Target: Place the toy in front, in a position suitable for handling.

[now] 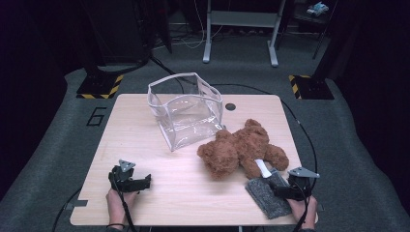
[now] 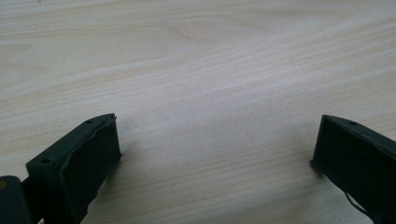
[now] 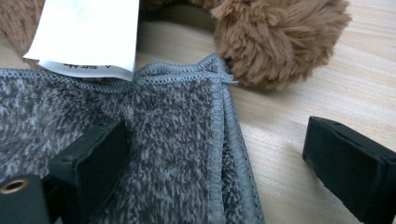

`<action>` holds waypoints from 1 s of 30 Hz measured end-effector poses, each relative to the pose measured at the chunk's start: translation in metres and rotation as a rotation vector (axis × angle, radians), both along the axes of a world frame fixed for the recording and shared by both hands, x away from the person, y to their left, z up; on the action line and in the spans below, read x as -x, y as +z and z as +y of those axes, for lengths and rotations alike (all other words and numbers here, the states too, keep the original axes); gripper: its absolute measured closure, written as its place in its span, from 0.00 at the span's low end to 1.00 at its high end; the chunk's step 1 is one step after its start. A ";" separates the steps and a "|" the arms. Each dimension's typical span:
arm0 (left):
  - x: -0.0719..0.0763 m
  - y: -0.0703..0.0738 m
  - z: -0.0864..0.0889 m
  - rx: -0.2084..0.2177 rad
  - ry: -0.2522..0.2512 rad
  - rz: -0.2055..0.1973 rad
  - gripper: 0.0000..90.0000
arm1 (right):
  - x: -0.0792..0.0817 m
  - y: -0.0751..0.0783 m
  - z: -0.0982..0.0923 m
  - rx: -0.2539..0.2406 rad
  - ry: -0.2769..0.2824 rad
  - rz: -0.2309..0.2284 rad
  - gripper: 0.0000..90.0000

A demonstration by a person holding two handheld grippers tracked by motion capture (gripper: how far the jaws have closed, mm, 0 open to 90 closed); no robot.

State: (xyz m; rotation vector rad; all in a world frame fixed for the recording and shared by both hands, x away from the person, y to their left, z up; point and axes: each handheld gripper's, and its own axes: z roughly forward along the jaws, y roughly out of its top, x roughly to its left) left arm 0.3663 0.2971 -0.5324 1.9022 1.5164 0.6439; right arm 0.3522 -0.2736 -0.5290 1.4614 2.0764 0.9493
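A brown teddy bear (image 1: 239, 147) lies on the right half of the wooden table (image 1: 145, 130), with its white label (image 1: 262, 167) pointing toward me. A folded grey cloth (image 1: 268, 198) lies in front of it at the table's near right edge. My right gripper (image 1: 279, 190) rests at that cloth. In the right gripper view the gripper (image 3: 215, 144) is open, one jaw on the cloth (image 3: 177, 140) and the other over bare wood, with the bear's paw (image 3: 280, 37) and label (image 3: 88, 32) just ahead. My left gripper (image 1: 142, 183) lies at the near left, open (image 2: 215, 144) over bare wood (image 2: 210, 56).
A clear plastic bag (image 1: 186, 111) stands open at the table's back middle, just left of the bear. A dark round hole (image 1: 230, 106) sits in the tabletop behind it. Beyond the table are a grey stand (image 1: 240, 24) and two striped bases (image 1: 99, 87) (image 1: 309, 86).
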 end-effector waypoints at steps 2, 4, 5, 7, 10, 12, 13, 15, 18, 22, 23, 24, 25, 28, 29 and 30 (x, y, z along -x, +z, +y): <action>0.000 0.000 0.000 -0.001 -0.001 0.000 0.00 | 0.000 0.000 0.000 0.001 0.002 -0.001 0.07; 0.000 0.000 0.000 -0.001 -0.001 -0.001 0.00 | 0.000 0.000 0.000 0.001 0.000 0.000 0.07; 0.000 0.000 0.000 -0.001 -0.001 0.001 0.00 | 0.000 0.000 0.000 -0.003 -0.002 0.003 0.07; 0.000 0.000 0.000 -0.004 0.000 0.000 0.00 | 0.000 0.000 0.000 0.000 0.000 0.001 0.07; 0.001 0.001 0.000 0.003 -0.012 0.002 0.00 | 0.000 0.000 0.000 -0.003 -0.001 0.003 0.07; 0.001 0.001 0.000 0.021 -0.007 -0.003 0.00 | 0.000 0.000 0.000 -0.002 0.000 0.003 0.07; 0.000 0.001 0.000 0.036 -0.011 -0.004 0.00 | 0.000 0.000 0.000 -0.004 0.000 0.002 0.07; -0.003 0.004 -0.001 0.053 -0.021 0.002 0.00 | 0.000 0.000 0.000 -0.008 -0.005 0.008 0.07; -0.010 0.012 -0.008 0.064 -0.046 -0.010 0.01 | 0.000 0.000 0.000 -0.004 0.002 0.003 0.07; -0.024 0.029 -0.022 0.072 -0.088 -0.039 0.01 | 0.000 0.000 0.000 -0.002 0.005 0.001 0.08; -0.029 0.034 -0.026 0.068 -0.104 -0.043 0.02 | 0.000 0.000 0.000 -0.002 0.005 0.001 0.08; -0.032 0.037 -0.029 0.066 -0.109 -0.048 0.02 | 0.000 0.000 0.000 -0.002 0.005 0.001 0.08; -0.037 0.042 -0.034 0.061 -0.120 -0.056 0.03 | 0.000 0.000 0.000 -0.002 0.005 0.001 0.08; -0.045 0.053 -0.043 0.059 -0.145 -0.080 0.05 | 0.000 0.000 0.000 -0.001 0.004 0.000 0.08; -0.049 0.059 -0.046 0.050 -0.160 -0.077 0.05 | 0.000 0.000 0.000 -0.002 0.004 0.001 0.08; -0.053 0.061 -0.048 0.053 -0.160 -0.086 0.06 | 0.000 0.000 0.000 -0.002 0.004 0.001 0.08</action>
